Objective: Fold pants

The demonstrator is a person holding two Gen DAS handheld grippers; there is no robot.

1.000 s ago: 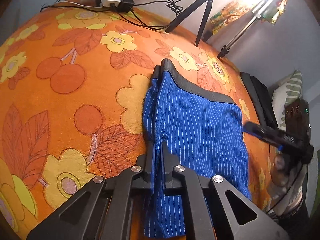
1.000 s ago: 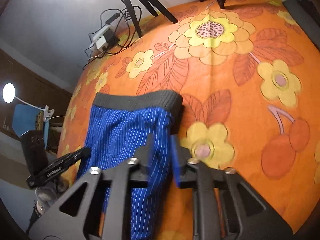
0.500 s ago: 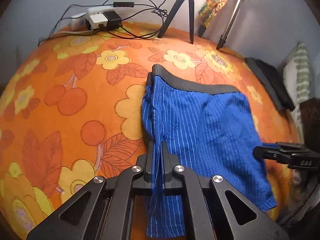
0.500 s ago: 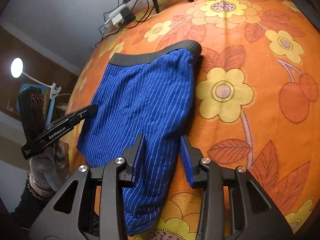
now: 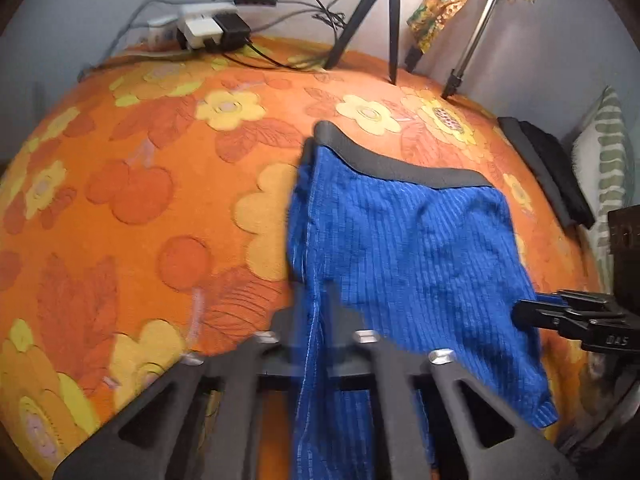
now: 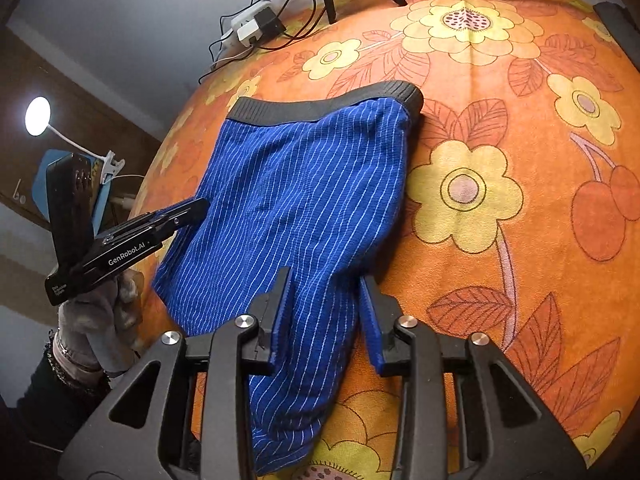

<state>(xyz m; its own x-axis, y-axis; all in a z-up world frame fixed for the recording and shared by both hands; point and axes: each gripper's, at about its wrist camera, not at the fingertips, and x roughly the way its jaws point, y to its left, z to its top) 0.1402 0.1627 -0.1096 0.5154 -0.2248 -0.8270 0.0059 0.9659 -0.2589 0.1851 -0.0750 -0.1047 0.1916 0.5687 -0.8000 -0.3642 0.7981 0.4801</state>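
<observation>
Blue pin-striped shorts (image 5: 404, 248) with a grey waistband (image 5: 384, 164) lie on the orange flowered bedspread (image 5: 120, 208). They also show in the right wrist view (image 6: 296, 208). My left gripper (image 5: 316, 304) is shut on the shorts' left edge, with cloth hanging down between the fingers. It shows in the right wrist view (image 6: 192, 210) at the shorts' left side. My right gripper (image 6: 324, 304) is open, its blue-padded fingers (image 6: 370, 312) straddling the lower leg of the shorts. It shows in the left wrist view (image 5: 532, 312) at the shorts' right edge.
A power strip with cables (image 5: 204, 30) and tripod legs (image 5: 384, 12) stand at the bed's far edge. A dark folded garment (image 5: 548, 168) and a striped pillow (image 5: 608, 176) lie at the right. A lamp (image 6: 38, 116) glows at the left.
My right gripper has opened and let go of the shorts, then drawn back toward the leg end. My left gripper has stayed shut on the cloth and pulled back and up.
</observation>
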